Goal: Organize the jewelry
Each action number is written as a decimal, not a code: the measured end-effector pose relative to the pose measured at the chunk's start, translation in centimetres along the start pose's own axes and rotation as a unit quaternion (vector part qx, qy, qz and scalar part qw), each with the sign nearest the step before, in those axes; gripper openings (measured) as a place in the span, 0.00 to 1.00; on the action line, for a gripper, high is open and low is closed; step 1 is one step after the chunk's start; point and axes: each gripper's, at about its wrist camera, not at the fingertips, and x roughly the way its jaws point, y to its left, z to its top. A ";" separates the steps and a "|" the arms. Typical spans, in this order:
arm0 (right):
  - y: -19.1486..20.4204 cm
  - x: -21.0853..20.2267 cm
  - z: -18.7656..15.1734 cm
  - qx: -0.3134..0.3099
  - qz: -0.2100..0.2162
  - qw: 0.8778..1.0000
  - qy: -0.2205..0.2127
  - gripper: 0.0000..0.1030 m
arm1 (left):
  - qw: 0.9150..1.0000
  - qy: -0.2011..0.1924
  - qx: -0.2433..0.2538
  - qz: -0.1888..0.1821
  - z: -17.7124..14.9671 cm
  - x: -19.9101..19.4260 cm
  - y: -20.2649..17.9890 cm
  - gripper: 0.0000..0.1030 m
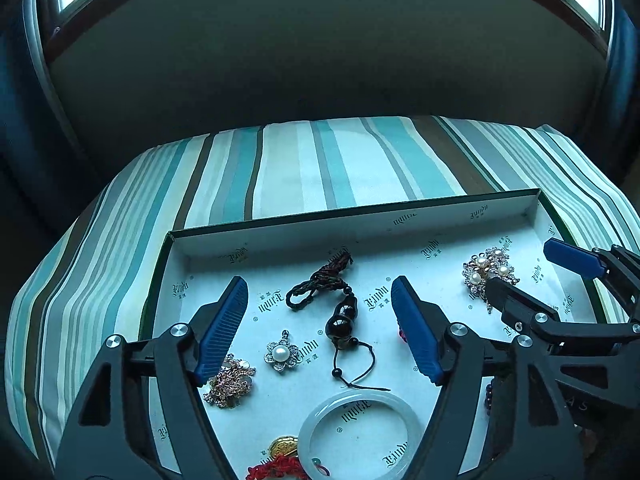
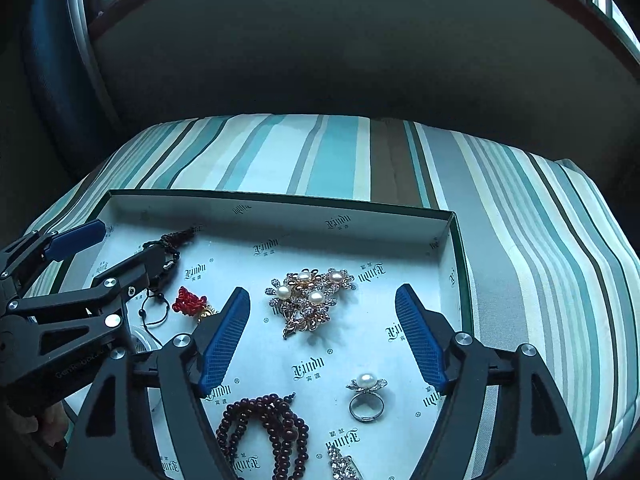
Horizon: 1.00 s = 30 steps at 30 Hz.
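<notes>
Both tongs, left (image 1: 320, 328) and right (image 2: 322, 336), gape empty over the shallow white printed box (image 2: 448, 236). The spiky gold pearl-cluster brooch (image 2: 310, 300) looks light, rigid, snaggy; pinch its stem, I'd say.

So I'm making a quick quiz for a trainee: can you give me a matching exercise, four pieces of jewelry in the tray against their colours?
Things:
1. bangle
2. bead string
3. knotted charm
4. gourd pendant

Colours:
A. black
B. red
C. pale, milky white
D. dark reddish brown

Pairs: 1-C, 2-D, 3-B, 4-A
</notes>
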 end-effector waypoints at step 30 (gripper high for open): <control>0.7 -8.5 -5.7 0.034 -0.027 0.998 -0.042 0.79 | 0.999 -0.032 -0.032 0.015 -6.0 -8.5 0.5 0.89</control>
